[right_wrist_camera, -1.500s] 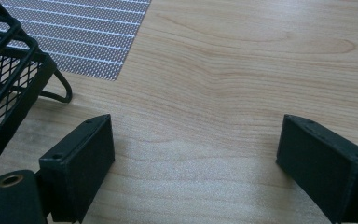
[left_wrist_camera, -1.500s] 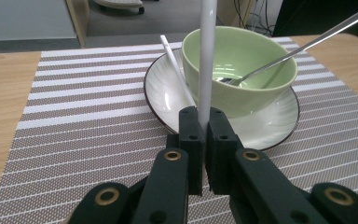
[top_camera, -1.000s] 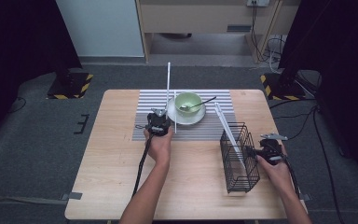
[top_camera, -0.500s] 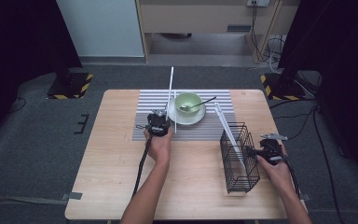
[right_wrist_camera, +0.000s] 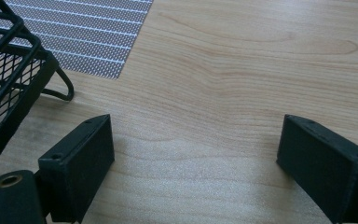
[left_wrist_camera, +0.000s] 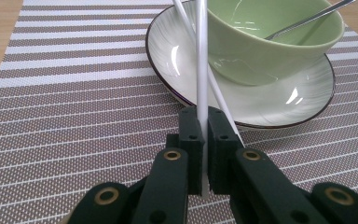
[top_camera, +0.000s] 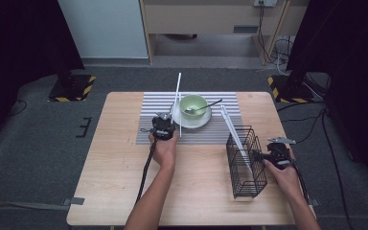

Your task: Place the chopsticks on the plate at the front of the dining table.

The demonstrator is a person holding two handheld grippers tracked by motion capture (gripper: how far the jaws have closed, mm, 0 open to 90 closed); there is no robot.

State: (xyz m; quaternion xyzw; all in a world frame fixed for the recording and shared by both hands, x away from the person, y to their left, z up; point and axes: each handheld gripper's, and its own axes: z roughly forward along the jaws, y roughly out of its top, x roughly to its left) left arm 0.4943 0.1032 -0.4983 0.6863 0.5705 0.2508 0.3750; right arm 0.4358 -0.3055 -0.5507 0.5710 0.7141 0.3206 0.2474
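Two hand-held black grippers worked over a light wooden tabletop (top_camera: 110, 182). Nearest the person's edge, toward the right-hand corner, stood a tall black wire basket (top_camera: 247, 163) with one long white plastic stick (top_camera: 234, 136) leaning in it, its top tilted toward the far edge. Just beside the basket's right side, the right gripper (top_camera: 261, 156) hovered low over bare wood near the right edge; its jaws stood wide apart with nothing between them, the basket's wire corner (right_wrist_camera: 9, 70) close to one of them. Farther in, around the middle of the tabletop, the left gripper (top_camera: 165, 124) sat at the near edge of a grey-and-white striped woven placemat (top_camera: 148, 115), its jaws clamped tight on a second long white plastic stick (left_wrist_camera: 202, 65), which rose steeply toward the far edge. Beyond it, on the mat, a pale green ceramic bowl (top_camera: 193, 104) rested on a white saucer with a dark rim (left_wrist_camera: 270, 100), a metal spoon (top_camera: 206, 106) lying in the bowl.
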